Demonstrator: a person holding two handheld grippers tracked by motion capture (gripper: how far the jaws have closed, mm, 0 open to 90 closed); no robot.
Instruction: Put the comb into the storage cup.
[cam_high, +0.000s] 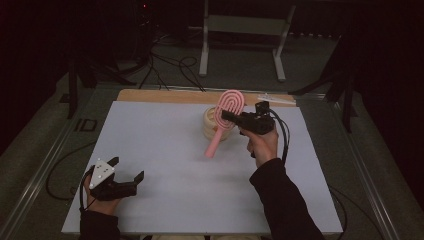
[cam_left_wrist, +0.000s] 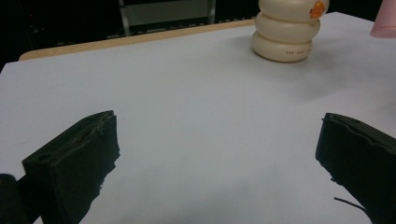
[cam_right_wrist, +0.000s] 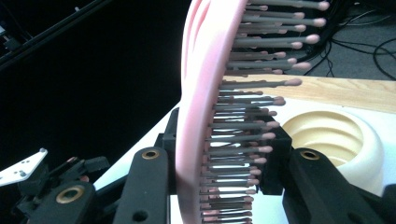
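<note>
Clamped in my right gripper (cam_right_wrist: 217, 172) (left gripper (cam_high: 129, 170) agape, idle), the pink hairbrush (cam_high: 226, 114) hangs handle-down just before the cream ribbed holder (cam_high: 212, 125).

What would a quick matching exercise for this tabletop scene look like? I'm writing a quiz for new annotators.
Things:
1. pink plastic hairbrush
2. cream ribbed holder
3. left gripper
4. right gripper

States:
A. jaws wide apart, nothing between them
B. stands on the white table top, hollow, opening upward
C. clamped by its head, handle hanging down
D. shut across bristles and back

Pairs: 1-C, 2-B, 3-A, 4-D
</note>
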